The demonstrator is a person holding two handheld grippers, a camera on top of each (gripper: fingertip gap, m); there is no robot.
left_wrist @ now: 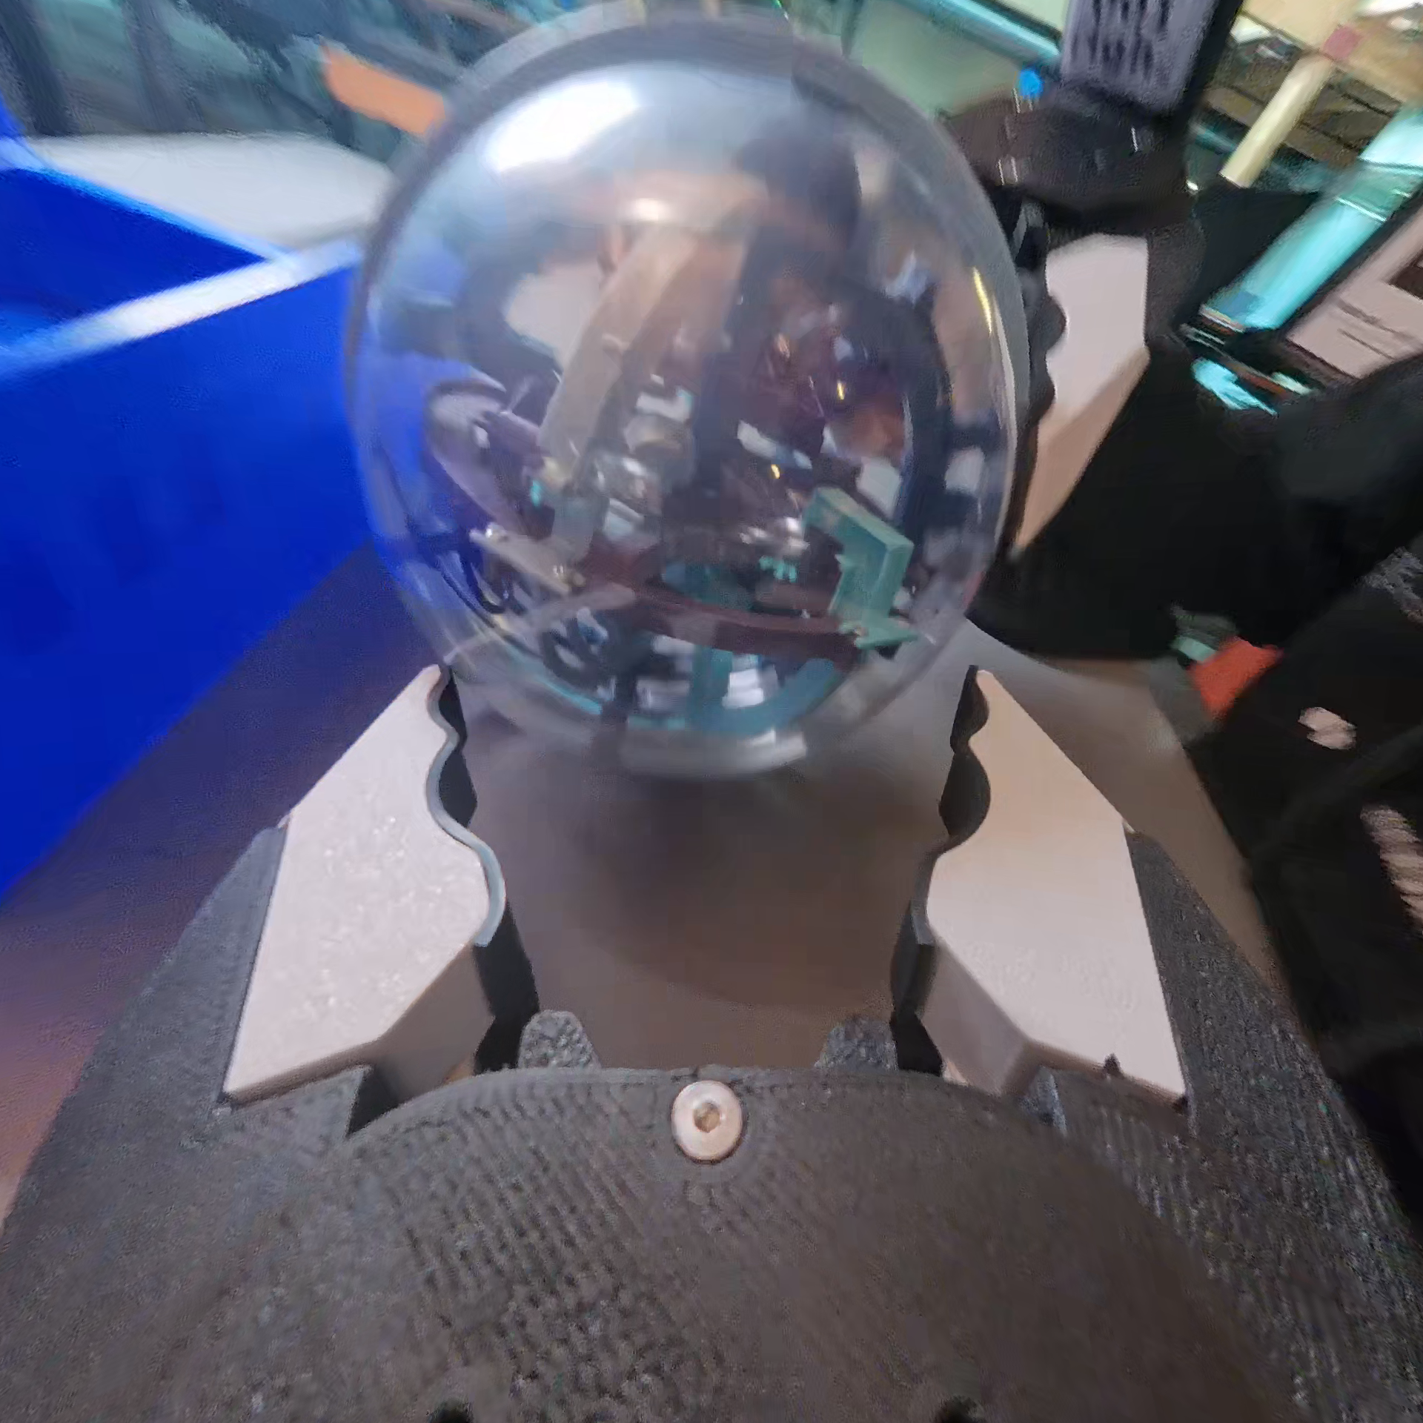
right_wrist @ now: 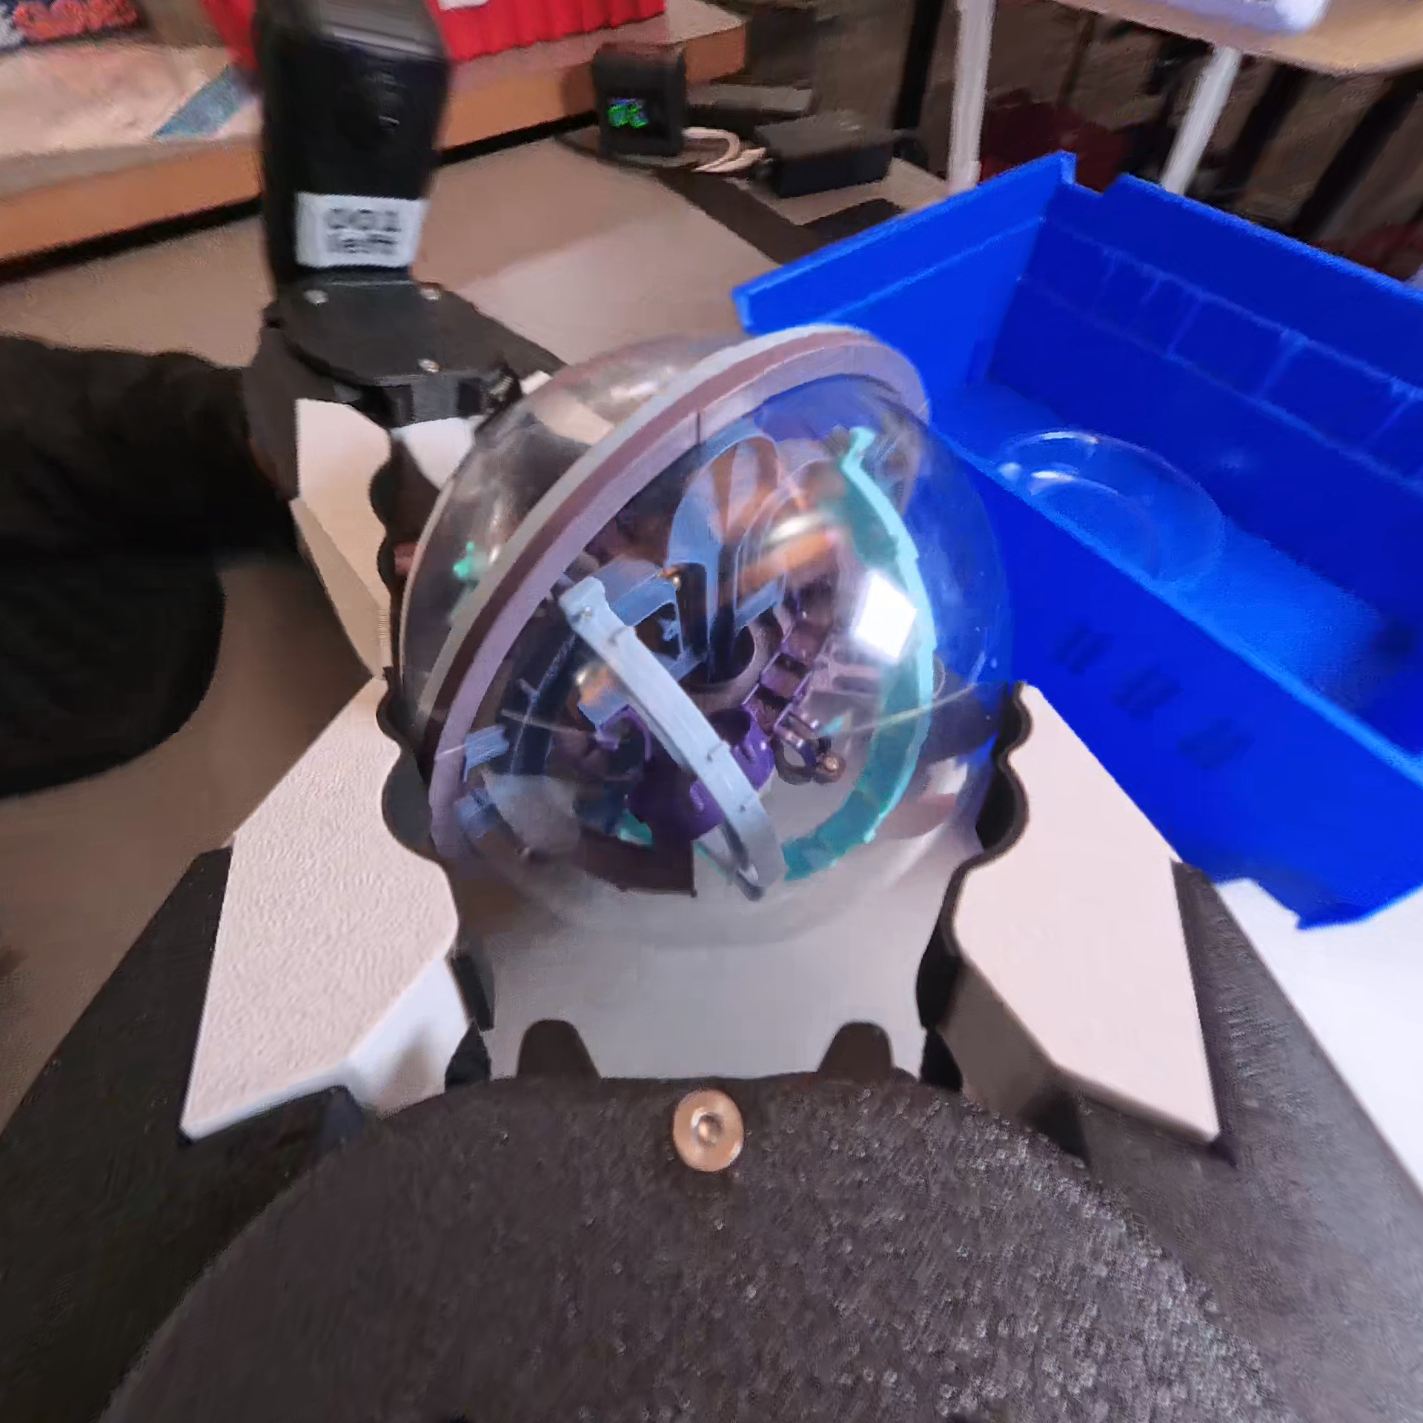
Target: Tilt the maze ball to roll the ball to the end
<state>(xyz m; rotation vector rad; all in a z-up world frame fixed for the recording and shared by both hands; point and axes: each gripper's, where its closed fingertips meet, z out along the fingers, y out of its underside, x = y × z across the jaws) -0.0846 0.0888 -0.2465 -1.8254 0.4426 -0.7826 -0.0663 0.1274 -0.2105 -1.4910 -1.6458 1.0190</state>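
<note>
A: Start at the left of the left wrist view. What's there?

B: A blue bin [left_wrist: 154, 431], blurred, on the worktop [left_wrist: 154, 885]. Right of it, in the middle, the maze ball [left_wrist: 685, 431] sits between the fingertips of the left gripper [left_wrist: 704, 693].

A: Is that gripper gripping it?

B: Its fingers are spread wide, and the tips [left_wrist: 446, 716] sit at the ball's lower sides. Whether they press on it or just sit beside it, I cannot tell; the frame is blurred. The ball's underside appears to be clear of the worktop, with a shadow beneath it.

A: And further right?

B: The other gripper, black with pale fingers, reaching in from behind the ball, and a dark sleeve [left_wrist: 1270, 500] beside it.

A: Now the right wrist view, left to right.

B: A dark sleeve [right_wrist: 100, 554] at the left edge, then the far gripper [right_wrist: 369, 369] with its black body and a white sticker, its pale finger against the back of the ball. In the middle is the maze ball [right_wrist: 693, 631], a clear shell with a grey seam ring tilted on a diagonal, with grey, teal and purple tracks inside. The right gripper [right_wrist: 701, 770] has its notched fingertips [right_wrist: 400, 739] set against both sides of the ball, clasping it.

A: And the far right?

B: The blue bin [right_wrist: 1155, 693], just beside the ball, with a clear dome [right_wrist: 1109, 508] lying inside it.
</note>
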